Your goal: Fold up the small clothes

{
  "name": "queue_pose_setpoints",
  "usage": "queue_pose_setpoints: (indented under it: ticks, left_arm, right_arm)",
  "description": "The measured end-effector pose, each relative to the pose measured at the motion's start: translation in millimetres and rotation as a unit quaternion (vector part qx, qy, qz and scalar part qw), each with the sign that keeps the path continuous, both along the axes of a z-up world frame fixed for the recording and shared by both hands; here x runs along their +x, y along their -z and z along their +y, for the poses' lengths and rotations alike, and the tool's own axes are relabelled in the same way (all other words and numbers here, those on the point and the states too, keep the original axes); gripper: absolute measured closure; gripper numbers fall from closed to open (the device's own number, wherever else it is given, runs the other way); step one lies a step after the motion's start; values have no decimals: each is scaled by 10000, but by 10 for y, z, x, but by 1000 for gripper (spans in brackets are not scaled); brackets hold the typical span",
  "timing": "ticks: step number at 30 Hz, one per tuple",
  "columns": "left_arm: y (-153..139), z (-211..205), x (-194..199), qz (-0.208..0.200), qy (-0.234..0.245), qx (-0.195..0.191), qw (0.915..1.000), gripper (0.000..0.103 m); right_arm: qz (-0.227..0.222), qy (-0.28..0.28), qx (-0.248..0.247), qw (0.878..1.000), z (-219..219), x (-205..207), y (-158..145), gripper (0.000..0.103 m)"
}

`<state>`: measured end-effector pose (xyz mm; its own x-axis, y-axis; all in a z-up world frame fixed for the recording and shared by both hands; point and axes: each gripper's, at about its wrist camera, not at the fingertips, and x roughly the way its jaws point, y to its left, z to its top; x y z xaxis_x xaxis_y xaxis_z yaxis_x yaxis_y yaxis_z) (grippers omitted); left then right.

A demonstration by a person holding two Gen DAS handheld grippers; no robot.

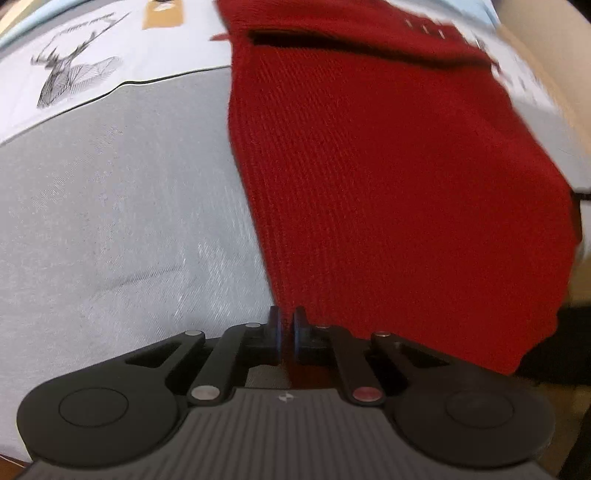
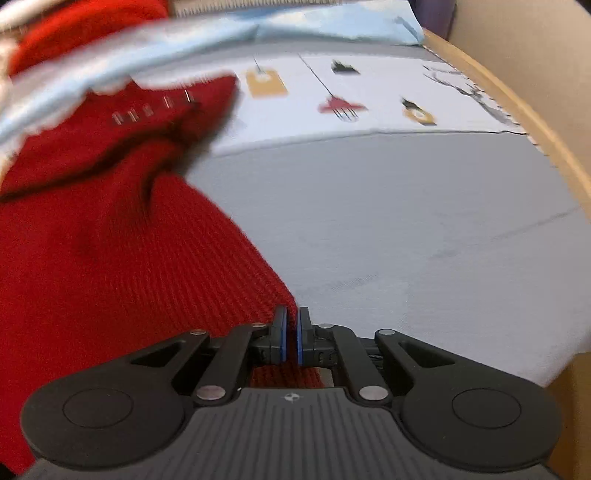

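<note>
A red knitted garment [image 1: 388, 177] lies on a grey cloth surface [image 1: 110, 221] and fills the right half of the left wrist view. My left gripper [image 1: 287, 328] is shut on its near left edge, and red cloth shows between and behind the pads. In the right wrist view the same red garment [image 2: 110, 258] covers the left side. Its near right corner runs into my right gripper [image 2: 291, 325], which is shut on it. The far part of the garment is bunched, blurred and has a row of small white marks.
Beyond the grey surface [image 2: 406, 221] lies a white printed cloth [image 2: 369, 92] with a deer drawing [image 1: 74, 74] and small coloured pictures. A light blue cloth [image 2: 332, 22] lies at the back. A wooden rim [image 2: 535, 122] borders the right side.
</note>
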<state>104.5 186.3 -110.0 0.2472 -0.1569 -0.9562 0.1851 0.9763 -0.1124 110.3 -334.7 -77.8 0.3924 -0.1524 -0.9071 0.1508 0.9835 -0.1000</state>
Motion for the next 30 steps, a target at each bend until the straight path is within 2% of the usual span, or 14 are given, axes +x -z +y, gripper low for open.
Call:
queue_pose_setpoints:
  ticks: [2, 5, 7, 8, 9, 10, 13, 18, 23, 28, 30]
  left_arm:
    - [-20, 36, -28, 2, -54, -17, 10000, 97]
    - [-44, 100, 37, -66, -260, -28, 9996, 97]
    - [-87, 141, 114, -162, -396, -102, 9990, 96]
    - [-109, 137, 148, -210, -468, -113, 9986, 95]
    - [-146, 134, 184, -346, -518, -58, 9980, 95]
    - [-191, 133, 213, -500, -550, 23, 9972, 95]
    - [-336, 114, 294, -893, -851, 6, 9924, 95]
    - [-603, -127, 444, -1644, -1104, -212, 9800, 95]
    - [-783, -507, 574, -2396, -1003, -132, 9656, 95]
    - [-927, -859, 1029, -2587, -896, -286, 9614, 94]
    - [-934, -1012, 1209, -2662, -742, -382, 9603, 90]
  right_arm:
    - [339, 95, 59, 9994, -29, -3, 101, 99]
    - [181, 57, 89, 9998, 44, -10, 75, 96]
    - [-191, 50, 312, 9993, 101, -30, -32, 94]
    - [-424, 29, 471, 9980, 130, -32, -106, 89]
    - [-687, -14, 619, 9957, 158, -31, -178, 80]
    - [-924, -54, 725, 9931, 190, -15, -237, 77]
    - [-1493, -152, 1249, 9808, 217, 112, -366, 75]
    - [-1965, -31, 2248, 9544, 317, 299, -466, 77]
    - [-1987, 161, 2862, 9372, 467, 775, -366, 77]
    - [-1759, 747, 3290, 9248, 512, 1184, -154, 73]
    - [-1662, 1077, 3401, 9193, 472, 1317, -35, 65]
